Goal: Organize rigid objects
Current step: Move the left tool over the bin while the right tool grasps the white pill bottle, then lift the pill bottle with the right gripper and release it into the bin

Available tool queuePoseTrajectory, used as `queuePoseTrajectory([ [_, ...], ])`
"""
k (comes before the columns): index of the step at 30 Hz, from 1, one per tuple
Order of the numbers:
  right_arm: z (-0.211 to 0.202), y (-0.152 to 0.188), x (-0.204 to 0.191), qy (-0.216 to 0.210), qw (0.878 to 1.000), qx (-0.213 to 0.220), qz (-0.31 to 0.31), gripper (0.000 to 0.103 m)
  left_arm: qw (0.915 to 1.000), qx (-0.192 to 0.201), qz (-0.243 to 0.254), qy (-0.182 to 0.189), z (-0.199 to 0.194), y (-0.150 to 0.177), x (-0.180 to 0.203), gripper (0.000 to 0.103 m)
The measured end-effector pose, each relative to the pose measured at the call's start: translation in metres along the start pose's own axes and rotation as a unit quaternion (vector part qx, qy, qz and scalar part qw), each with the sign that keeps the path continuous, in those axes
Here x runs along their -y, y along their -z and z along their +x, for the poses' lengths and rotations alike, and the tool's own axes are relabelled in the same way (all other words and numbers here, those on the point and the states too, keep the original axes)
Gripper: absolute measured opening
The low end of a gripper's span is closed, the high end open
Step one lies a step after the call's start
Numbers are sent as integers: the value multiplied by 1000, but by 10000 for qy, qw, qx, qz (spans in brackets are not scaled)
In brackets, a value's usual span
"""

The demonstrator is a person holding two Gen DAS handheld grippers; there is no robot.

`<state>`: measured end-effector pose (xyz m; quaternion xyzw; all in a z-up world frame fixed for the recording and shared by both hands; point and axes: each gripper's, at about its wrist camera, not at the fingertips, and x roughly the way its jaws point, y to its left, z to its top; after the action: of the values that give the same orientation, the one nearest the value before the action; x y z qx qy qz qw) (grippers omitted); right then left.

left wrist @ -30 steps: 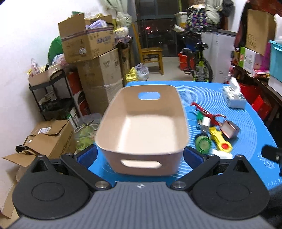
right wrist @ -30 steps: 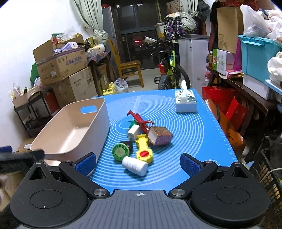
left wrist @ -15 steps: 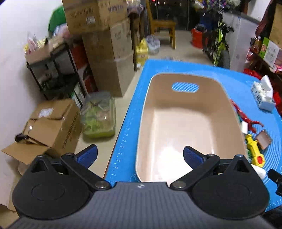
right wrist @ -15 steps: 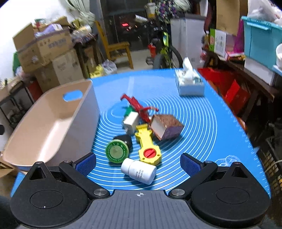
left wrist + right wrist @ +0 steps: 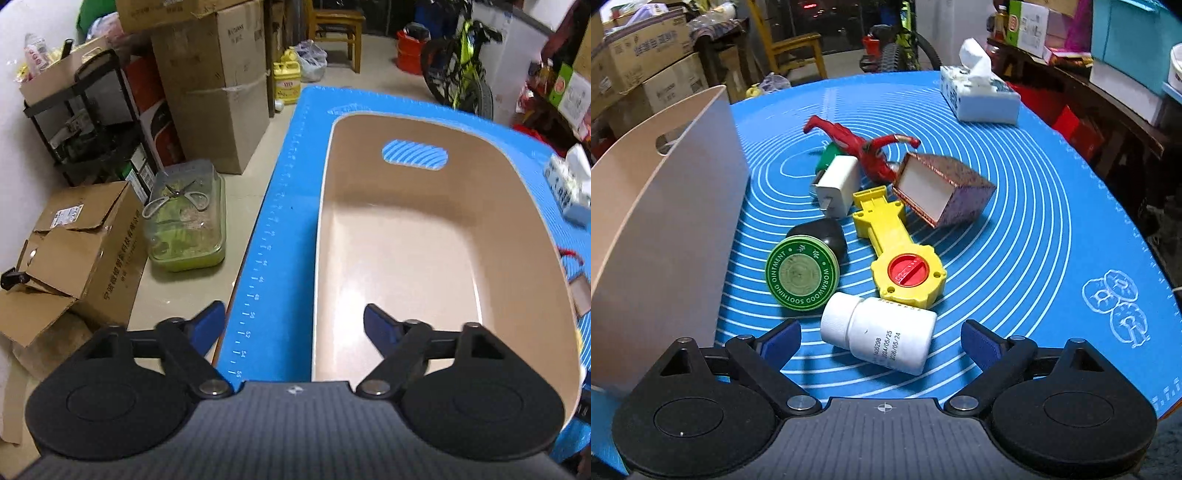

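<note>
**Right fingers closing in on bottle**

The white plastic pill bottle lies on the blue table, now between my spread, empty right fingers. My left fingers, spread and empty, have shifted over the beige plastic bin's rim. Pickup looks imminent.

We see our right gripper spread wide around a white pill bottle; beige bin at left.

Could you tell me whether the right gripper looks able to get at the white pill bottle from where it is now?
Probably yes: the right gripper is open, and the white pill bottle lies on its side just ahead between the fingers, nothing in between.
</note>
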<state>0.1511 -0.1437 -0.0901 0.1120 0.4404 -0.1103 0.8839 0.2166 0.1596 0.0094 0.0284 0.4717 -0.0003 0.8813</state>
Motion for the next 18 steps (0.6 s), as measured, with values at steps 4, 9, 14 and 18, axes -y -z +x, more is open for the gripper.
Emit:
queuePoseTrajectory([
  [4, 8, -1, -2, 170, 9998, 43, 73, 92, 9998, -177, -50, 87, 7, -1, -3, 56],
  [9, 14, -3, 1, 293, 9992, 60, 273, 89, 9994, -338, -89, 35, 15, -3, -9, 39],
  [14, 14, -3, 0, 366, 9989, 120, 270, 83, 9984, -452, -162, 300, 18, -4, -13, 26],
  [18, 11, -2, -3, 346, 9991, 153, 214, 70, 9981, -447, -177, 394, 18, -2, -10, 18],
])
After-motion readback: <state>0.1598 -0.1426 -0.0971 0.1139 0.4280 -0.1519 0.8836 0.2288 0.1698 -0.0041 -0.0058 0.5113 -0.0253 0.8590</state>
